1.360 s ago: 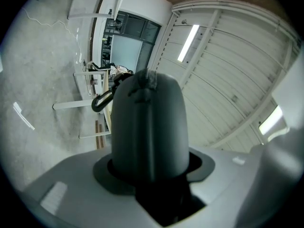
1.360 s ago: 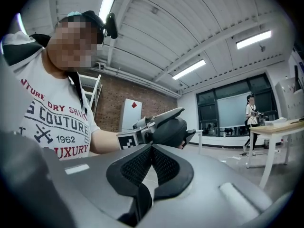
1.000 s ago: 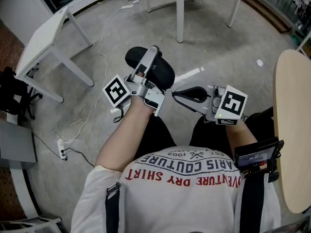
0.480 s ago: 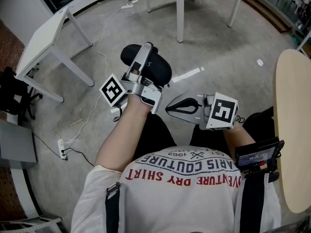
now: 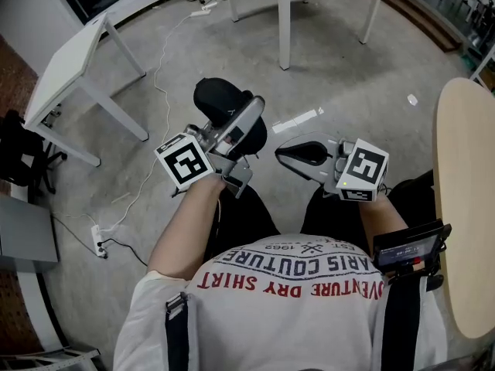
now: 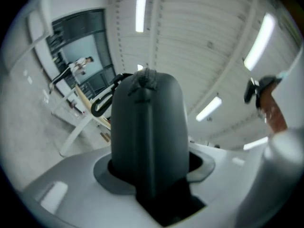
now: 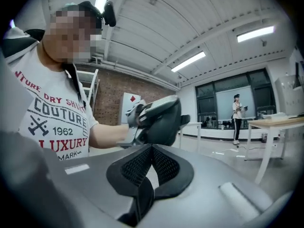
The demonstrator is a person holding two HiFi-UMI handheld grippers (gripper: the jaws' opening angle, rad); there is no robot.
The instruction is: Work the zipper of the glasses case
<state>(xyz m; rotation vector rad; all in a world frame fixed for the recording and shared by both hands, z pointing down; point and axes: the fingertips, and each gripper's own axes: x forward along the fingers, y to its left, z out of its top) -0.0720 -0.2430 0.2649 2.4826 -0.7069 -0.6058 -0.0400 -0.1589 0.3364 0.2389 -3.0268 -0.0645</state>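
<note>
The black glasses case (image 5: pixel 219 100) is held in the air above the person's lap, with my left gripper (image 5: pixel 244 119) shut on it. In the left gripper view the case (image 6: pixel 147 127) stands up between the jaws and fills the middle; its zipper is too dim to make out. My right gripper (image 5: pixel 281 154) floats a little to the right of the case and does not touch it. Its jaws meet at the tips, opening by a hair, with nothing between them. The right gripper view shows the case (image 7: pixel 164 120) just beyond my right gripper (image 7: pixel 151 148).
A white table (image 5: pixel 69 60) stands at the far left and another table's legs (image 5: pixel 285 22) at the top. A round wooden tabletop (image 5: pixel 464 192) is at the right edge. A power strip (image 5: pixel 98 238) and cable lie on the concrete floor. A person (image 7: pixel 236 118) stands far off.
My left gripper has turned with the case, so its marker cube now faces more toward the head camera. My right gripper dipped to the left, then came back up to the right.
</note>
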